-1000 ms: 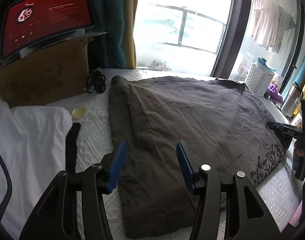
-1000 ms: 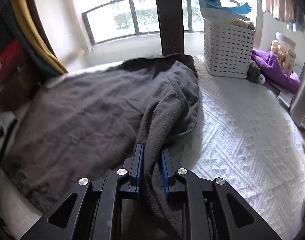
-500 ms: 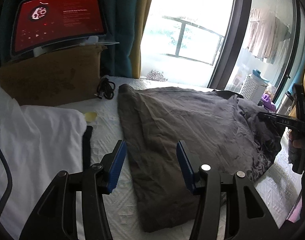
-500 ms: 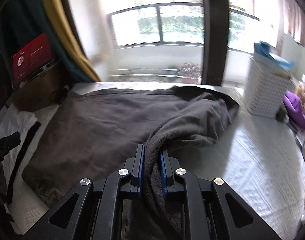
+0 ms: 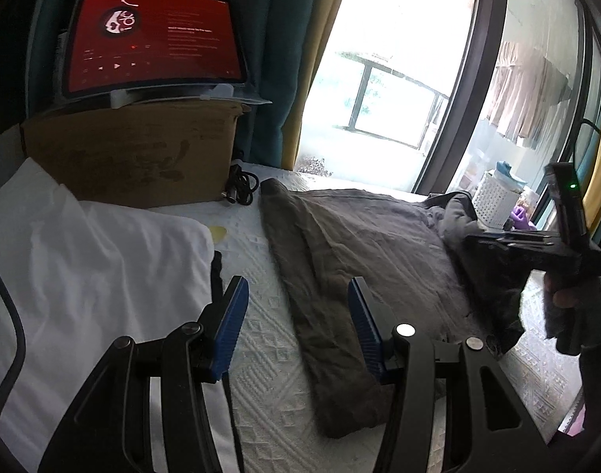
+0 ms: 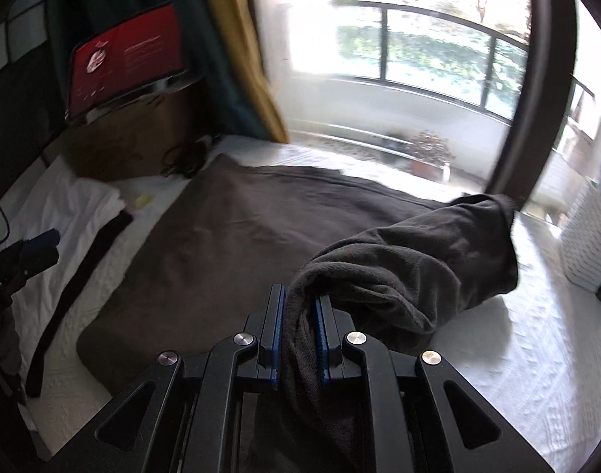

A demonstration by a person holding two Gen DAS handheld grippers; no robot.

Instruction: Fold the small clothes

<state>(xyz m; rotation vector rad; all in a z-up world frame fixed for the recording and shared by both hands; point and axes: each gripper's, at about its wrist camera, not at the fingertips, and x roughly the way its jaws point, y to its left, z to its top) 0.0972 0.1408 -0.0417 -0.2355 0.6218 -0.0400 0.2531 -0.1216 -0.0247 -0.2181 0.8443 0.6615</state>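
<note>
A dark grey garment [image 5: 351,244] lies spread on the white textured bed cover [image 5: 268,374]; it also shows in the right wrist view [image 6: 237,232]. My right gripper [image 6: 300,315] is shut on the garment's right edge and holds that part lifted and bunched over the flat part. In the left wrist view the right gripper [image 5: 509,244] shows at the right with cloth hanging from it. My left gripper [image 5: 296,315] is open and empty, held above the garment's near left edge.
A folded white cloth [image 5: 83,268] and a black strap [image 6: 79,276] lie left of the garment. A cardboard box [image 5: 134,153] with a red-screen tablet [image 5: 154,43] and a black cable [image 5: 241,189] stand behind. A white basket [image 5: 497,201] stands at the far right.
My right gripper has lifted the garment's right edge and swung it leftward over the flat part. My left gripper has drawn back and leftward, still open.
</note>
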